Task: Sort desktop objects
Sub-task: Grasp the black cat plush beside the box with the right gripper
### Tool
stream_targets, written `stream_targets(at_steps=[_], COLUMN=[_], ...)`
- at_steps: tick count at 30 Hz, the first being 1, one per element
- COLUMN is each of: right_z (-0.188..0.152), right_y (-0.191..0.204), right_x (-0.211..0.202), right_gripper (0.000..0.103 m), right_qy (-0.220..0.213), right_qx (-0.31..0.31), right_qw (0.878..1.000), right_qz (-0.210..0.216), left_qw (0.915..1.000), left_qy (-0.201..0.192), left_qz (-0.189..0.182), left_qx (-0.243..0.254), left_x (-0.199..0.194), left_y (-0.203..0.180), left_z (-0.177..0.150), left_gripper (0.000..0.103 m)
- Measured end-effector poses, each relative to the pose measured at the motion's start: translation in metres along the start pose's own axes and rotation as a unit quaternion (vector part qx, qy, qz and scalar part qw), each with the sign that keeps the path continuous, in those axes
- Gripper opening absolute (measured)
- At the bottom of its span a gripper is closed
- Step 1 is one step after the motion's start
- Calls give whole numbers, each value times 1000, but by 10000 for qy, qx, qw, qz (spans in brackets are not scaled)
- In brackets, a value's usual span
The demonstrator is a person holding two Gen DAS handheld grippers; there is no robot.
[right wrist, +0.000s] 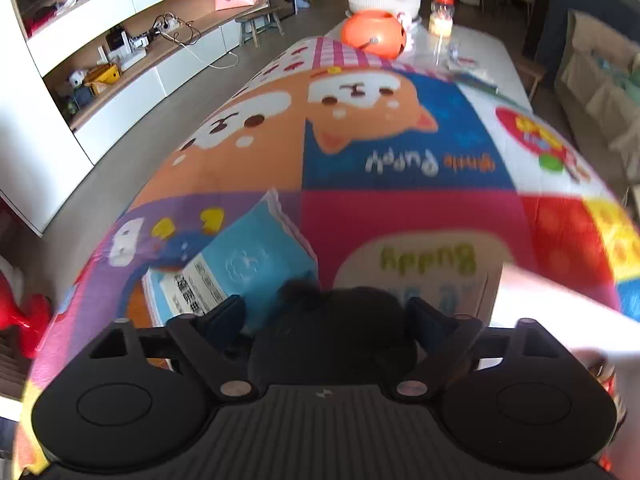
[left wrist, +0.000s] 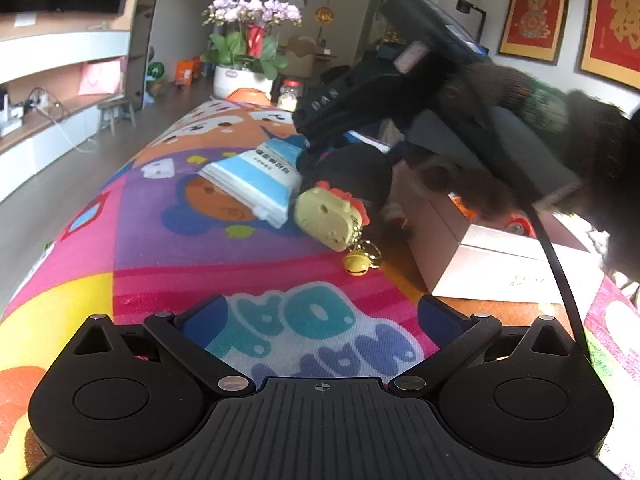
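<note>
On the worktop, black plush toy at 6 o'clock between released right tongs, pads apart | blue packet touching at 10 | left tongs released, empty | advice: centre, avoid packet.

Near mat in front of left gripper: lying bare, giving open passage between its spread jaws.
Middle of the mat: a blue tissue pack, a yellow keychain toy with a gold bell and a black plush thing are crowding together.
Right side: a white box is standing just beside the cluster, blocking that flank.
Above the cluster: the right gripper and a dark sleeve are hanging over it, jaws wide astride the plush.
Far mat: the blue and pink panels are staying open up to an orange bucket.
Left edge: the mat is dropping to open floor.
</note>
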State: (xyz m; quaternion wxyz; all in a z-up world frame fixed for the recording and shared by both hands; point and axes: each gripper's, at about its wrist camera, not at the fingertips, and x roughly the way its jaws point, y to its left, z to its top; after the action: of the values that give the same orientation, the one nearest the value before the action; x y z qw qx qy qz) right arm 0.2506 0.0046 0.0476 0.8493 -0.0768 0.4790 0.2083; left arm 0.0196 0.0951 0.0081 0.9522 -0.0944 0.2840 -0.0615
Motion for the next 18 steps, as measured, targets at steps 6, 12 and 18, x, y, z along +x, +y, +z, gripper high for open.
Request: stream_targets(at_steps=[6, 12, 18], right_z=[-51, -85, -136], right_y=[19, 13, -15], right_x=[-45, -134, -212], right_gripper=[79, 75, 76], right_qy=[-21, -1095, -2037], right_qx=[-580, -369, -19], right_qw=[9974, 9901, 9753], right_qz=[419, 801, 853], left_qw=[10000, 9999, 9998], left_qy=[28, 93, 172], left_qz=[-30, -34, -25], left_qx=[-9, -39, -75], left_x=[0, 2, 5], left_y=[0, 1, 2], left_z=[0, 0, 0], left_gripper=[103, 103, 103])
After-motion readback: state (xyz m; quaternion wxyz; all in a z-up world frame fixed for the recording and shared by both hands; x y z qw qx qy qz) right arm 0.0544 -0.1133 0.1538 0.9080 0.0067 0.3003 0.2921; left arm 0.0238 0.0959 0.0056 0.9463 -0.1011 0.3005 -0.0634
